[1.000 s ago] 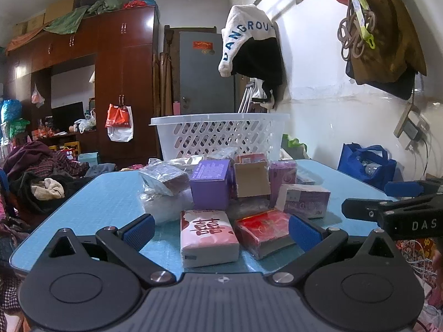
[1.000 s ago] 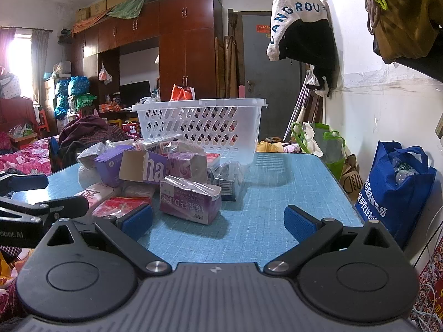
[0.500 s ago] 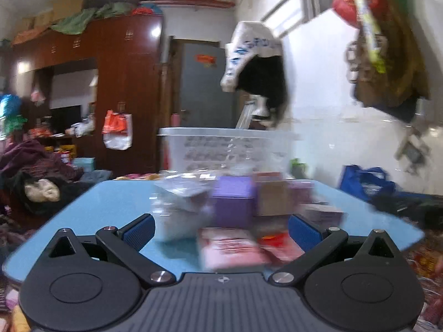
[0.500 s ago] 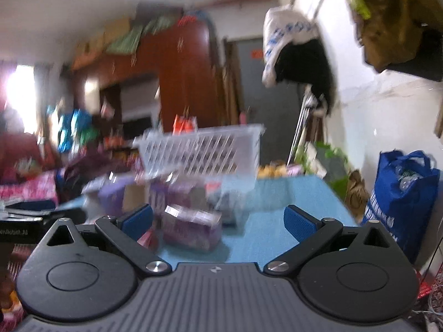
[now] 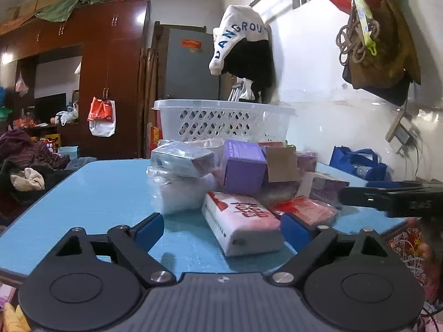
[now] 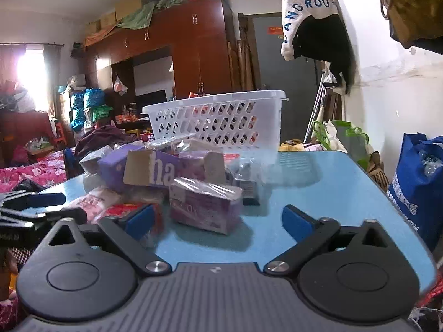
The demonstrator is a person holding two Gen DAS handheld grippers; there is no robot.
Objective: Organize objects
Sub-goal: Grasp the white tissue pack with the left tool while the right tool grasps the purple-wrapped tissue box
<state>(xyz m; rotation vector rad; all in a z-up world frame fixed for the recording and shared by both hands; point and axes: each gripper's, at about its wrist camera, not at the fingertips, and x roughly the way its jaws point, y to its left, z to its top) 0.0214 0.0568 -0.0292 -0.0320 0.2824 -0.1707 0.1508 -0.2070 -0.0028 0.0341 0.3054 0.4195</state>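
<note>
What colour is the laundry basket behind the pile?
White, with perforated sides; the basket shows best in the right wrist view.

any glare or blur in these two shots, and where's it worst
Left wrist view: mostly sharp; glare streaks the wall beside the basket, and the other gripper at the right edge is smeared. Right wrist view: the window at far left is blown out white, and the purple packet looks slightly soft.

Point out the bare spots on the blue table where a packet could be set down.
Bare: the table's left stretch, beside the clear wrapped bundle; and the right side, between the purple packet and the table edge. Crowded: the pile before the white basket.
</note>
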